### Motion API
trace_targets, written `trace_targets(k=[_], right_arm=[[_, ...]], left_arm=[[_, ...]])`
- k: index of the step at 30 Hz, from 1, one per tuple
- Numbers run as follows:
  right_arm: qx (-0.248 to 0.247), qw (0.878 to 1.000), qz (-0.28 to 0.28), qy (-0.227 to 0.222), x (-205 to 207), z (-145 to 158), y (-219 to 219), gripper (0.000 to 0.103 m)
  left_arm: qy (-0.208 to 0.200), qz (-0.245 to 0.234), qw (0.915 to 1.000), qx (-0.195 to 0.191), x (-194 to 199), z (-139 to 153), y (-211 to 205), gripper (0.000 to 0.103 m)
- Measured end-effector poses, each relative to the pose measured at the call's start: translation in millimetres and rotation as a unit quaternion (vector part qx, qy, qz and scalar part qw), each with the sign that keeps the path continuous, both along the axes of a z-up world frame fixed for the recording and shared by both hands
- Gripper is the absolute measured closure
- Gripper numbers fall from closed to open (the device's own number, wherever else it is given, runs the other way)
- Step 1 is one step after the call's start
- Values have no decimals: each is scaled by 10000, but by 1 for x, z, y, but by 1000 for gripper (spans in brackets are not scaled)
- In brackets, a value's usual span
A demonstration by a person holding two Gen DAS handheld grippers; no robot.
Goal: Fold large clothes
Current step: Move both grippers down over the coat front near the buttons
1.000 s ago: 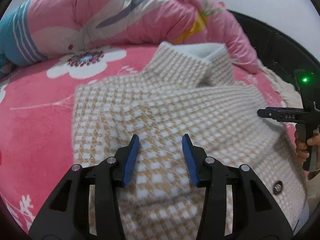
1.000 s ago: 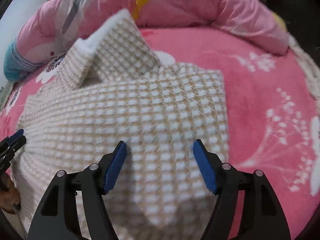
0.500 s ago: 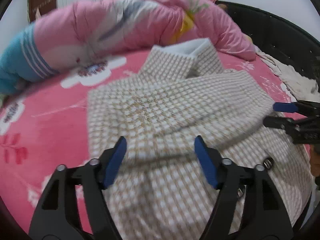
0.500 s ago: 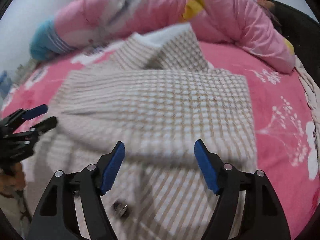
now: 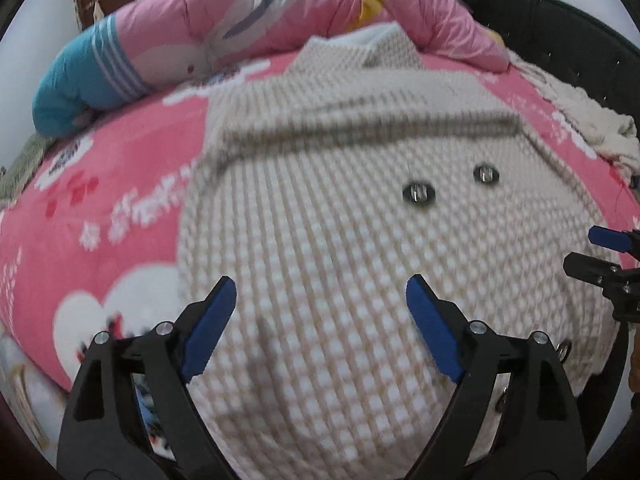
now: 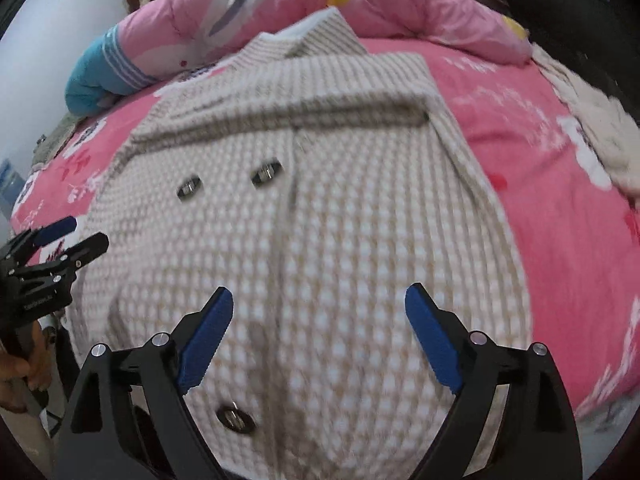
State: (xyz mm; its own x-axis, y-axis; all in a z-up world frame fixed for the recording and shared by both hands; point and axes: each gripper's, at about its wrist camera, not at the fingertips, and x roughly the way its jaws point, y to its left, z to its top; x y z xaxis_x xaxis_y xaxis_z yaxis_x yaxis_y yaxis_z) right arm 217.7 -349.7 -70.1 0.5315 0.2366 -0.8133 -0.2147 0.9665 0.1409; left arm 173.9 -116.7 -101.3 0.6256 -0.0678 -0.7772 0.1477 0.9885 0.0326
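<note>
The checked coat [image 5: 340, 208] lies flat on the pink bed [image 5: 120, 184], collar toward the rolled quilt [image 5: 248, 28]. Both the left gripper [image 5: 320, 320] and right gripper [image 6: 320, 320] have just been opening and hang spread above its hem, gripping nothing. Best to pinch both hem corners evenly, then carry them toward the collar.

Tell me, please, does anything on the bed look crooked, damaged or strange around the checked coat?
Nothing stands out. The checked coat lies flat on the pink sheet, folded across below its collar, buttons intact. Both grippers, left and right, hang open and hold nothing.
</note>
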Motion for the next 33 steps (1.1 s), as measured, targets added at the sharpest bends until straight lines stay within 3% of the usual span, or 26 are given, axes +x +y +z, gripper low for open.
trace_targets(k=[1,2,4,5,14,19,31,33], right_arm=[[-105,9999,-26,124,0,-11,0,13],[-149,9998,0,120,0,-18,1,11],[-221,9997,40,-88,-5,-22,3,7],[-265,9996,42,-119,-5,-22,4,6],[-155,9998,-16,-77,-6,-22,1,6],[-10,10000,-12,-31,-4,-23,-3,6],[69,9997,141,190,-1,-25,-7,6],[55,9996,165,210,-1,-25,-7,6]], left_arm=[[113,45,9998,125,19,-6,-15,19],[178,55,9996,210,-19,-12,10,19],[246,126,9991,332,-3,-21,3,15],[182,153,9992,313,-15,-23,6,13],[181,298,9992,176,94,-15,-56,7],[189,308,9992,163,120,-10,-74,7],[346,506,9980,169,247,7,-159,6],[377,534,9977,166,258,7,-157,6]])
